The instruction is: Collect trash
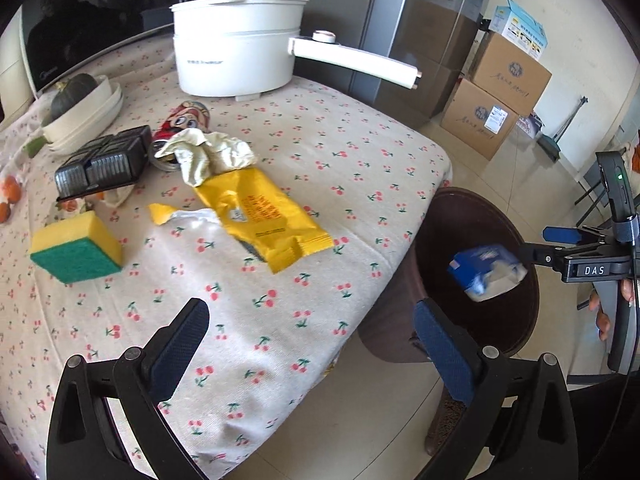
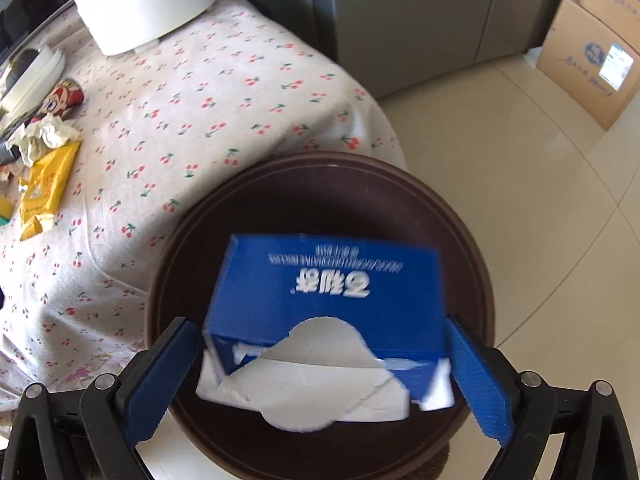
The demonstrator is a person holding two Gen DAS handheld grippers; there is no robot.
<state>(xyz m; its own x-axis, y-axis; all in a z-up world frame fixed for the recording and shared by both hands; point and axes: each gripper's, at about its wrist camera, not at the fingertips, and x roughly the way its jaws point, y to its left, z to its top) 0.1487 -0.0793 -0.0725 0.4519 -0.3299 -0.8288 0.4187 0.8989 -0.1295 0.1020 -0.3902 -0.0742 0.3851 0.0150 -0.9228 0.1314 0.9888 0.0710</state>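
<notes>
A blue tissue box (image 2: 328,280) with a torn white opening hangs blurred over the brown round bin (image 2: 320,158), between the fingers of my right gripper (image 2: 318,324). The jaws stand wide; the left pad (image 2: 160,376) is clear of the box, the right pad close beside it. In the left wrist view the box (image 1: 480,268) sits just under that gripper (image 1: 536,244), above the bin (image 1: 460,196). My left gripper (image 1: 310,312) is open and empty over the table's near corner. On the cherry tablecloth (image 1: 320,152) lie a yellow wrapper (image 1: 260,216), crumpled paper (image 1: 208,156) and a cartoon can (image 1: 184,120).
A yellow-green sponge (image 1: 76,248), a black ribbed box (image 1: 104,164), stacked bowls holding a dark squash (image 1: 80,108) and a white pot with a long handle (image 1: 236,52) share the table. Cardboard boxes (image 1: 496,92) stand on the tiled floor beyond the bin.
</notes>
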